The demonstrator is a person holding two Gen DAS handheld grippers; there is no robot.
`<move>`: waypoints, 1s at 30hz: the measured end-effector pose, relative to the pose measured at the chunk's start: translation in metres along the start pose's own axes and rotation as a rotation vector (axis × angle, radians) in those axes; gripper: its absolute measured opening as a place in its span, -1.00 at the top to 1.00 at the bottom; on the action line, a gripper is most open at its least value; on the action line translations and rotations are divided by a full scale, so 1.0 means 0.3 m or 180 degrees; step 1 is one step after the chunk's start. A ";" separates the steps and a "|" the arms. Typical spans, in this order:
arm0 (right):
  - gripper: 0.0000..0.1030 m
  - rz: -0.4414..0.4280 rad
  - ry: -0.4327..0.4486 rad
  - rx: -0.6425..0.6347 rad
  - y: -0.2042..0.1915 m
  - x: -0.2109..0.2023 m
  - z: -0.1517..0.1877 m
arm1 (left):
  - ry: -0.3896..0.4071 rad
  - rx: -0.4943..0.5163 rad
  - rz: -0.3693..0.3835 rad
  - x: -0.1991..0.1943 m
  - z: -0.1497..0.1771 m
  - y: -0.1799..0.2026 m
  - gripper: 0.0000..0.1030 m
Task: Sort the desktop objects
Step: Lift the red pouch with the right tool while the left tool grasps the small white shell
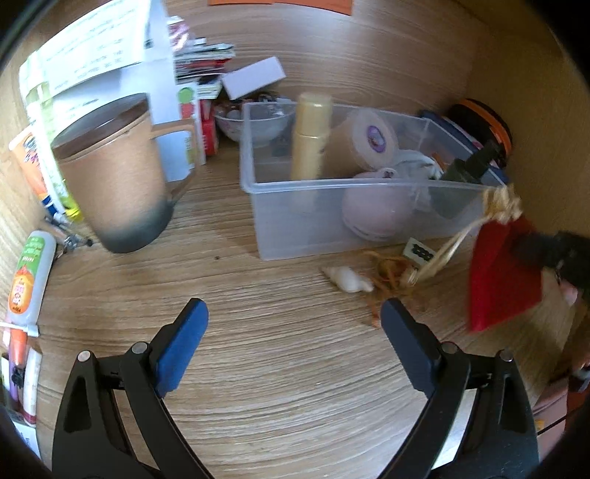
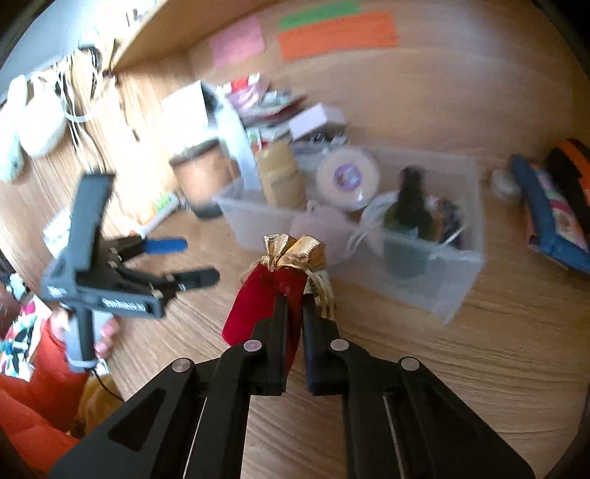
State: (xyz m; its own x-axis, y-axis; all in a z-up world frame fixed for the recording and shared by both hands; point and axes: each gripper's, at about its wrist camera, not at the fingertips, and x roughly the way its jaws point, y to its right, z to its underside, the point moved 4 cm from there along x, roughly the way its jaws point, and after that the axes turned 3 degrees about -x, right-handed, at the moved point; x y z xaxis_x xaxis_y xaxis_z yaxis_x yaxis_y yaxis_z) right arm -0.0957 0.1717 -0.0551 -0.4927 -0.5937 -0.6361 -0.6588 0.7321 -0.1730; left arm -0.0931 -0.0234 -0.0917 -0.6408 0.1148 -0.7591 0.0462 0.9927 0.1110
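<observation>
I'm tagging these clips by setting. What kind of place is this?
Probably a home desk or study nook: a wooden desktop with sticky notes on its back panel, a stack of papers, a mug, and a clear bin of odds and ends.

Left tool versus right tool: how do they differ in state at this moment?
The left tool is open and holds nothing, while the right tool is shut on the red pouch. The left tool hovers over bare desk; the right tool holds the pouch lifted near the clear bin. Both are black, hand-held two-finger tools.
</observation>
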 end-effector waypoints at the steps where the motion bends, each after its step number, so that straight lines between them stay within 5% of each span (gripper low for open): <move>1: 0.88 0.0022 0.0047 0.0012 0.012 -0.027 -0.011 | -0.0010 0.0023 0.0016 0.005 -0.002 0.010 -0.85; 6: 0.88 0.0183 0.0195 0.0027 0.060 -0.107 -0.025 | -0.0060 0.0170 -0.0011 0.044 -0.026 0.056 -0.84; 11: 0.88 0.0217 0.0185 0.0113 0.108 -0.121 0.008 | -0.0130 0.0287 -0.0056 0.076 -0.048 0.074 -0.27; 19: 0.87 0.0119 0.0096 0.0151 0.134 -0.085 0.037 | -0.0187 0.0382 -0.0083 0.117 -0.050 0.106 -0.25; 25: 0.86 0.0062 0.0073 0.0137 0.127 -0.070 0.042 | -0.0279 0.0383 -0.0052 0.142 -0.046 0.101 0.11; 30: 0.85 0.0040 0.0032 0.0159 0.128 -0.050 0.046 | -0.0257 0.0382 -0.0018 0.150 -0.050 0.107 0.15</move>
State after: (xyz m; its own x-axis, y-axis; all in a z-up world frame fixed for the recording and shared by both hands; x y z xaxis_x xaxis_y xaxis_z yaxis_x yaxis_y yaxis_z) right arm -0.1057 0.2134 -0.0627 -0.5066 -0.5875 -0.6310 -0.6236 0.7551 -0.2025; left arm -0.1318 0.0131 -0.1128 -0.5779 0.1067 -0.8091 0.1370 0.9900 0.0327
